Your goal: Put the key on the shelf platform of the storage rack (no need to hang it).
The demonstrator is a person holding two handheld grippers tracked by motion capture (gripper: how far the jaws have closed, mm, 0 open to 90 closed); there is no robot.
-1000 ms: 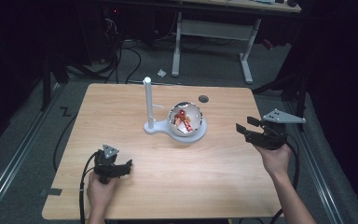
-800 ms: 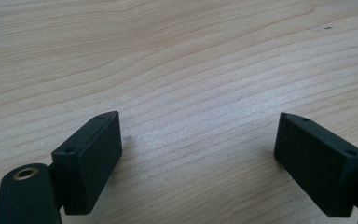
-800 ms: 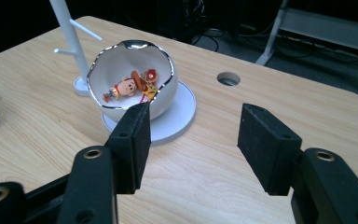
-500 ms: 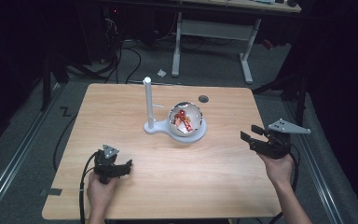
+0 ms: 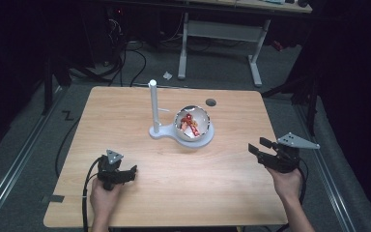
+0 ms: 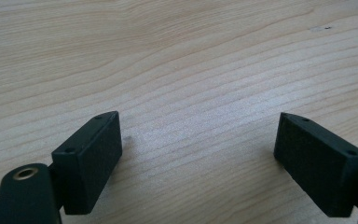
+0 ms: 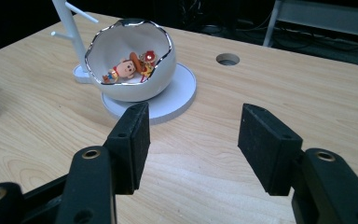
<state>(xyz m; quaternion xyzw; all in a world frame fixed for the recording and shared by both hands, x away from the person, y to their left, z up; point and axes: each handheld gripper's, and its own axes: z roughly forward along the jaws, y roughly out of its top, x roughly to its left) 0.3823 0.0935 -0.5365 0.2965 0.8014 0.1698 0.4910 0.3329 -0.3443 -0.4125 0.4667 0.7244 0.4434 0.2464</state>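
Observation:
A white egg-shaped bowl [image 5: 204,117] with a jagged silver rim stands on a round white base in the middle of the wooden table [image 5: 125,121]. Small red and orange toy figures [image 5: 189,123] lie inside it. My right gripper [image 5: 257,145] is held open at the table's right side, pointing at the bowl [image 7: 135,91] and its toy figures [image 7: 133,66], well short of them. Its own view shows my right gripper [image 7: 193,126] with nothing between the jaws. My left gripper [image 5: 132,173] rests open near the front left, and up close my left gripper [image 6: 198,140] is low over bare wood.
A white post [image 5: 153,104] with short pegs rises from the stand just left of the bowl. A round cable hole [image 5: 211,102] sits behind the bowl. Beyond the table are a dark floor, cables and white desk legs [image 5: 256,63].
My right gripper has drawn back toward the near right edge of the table, away from the bowl. The left gripper has not moved.

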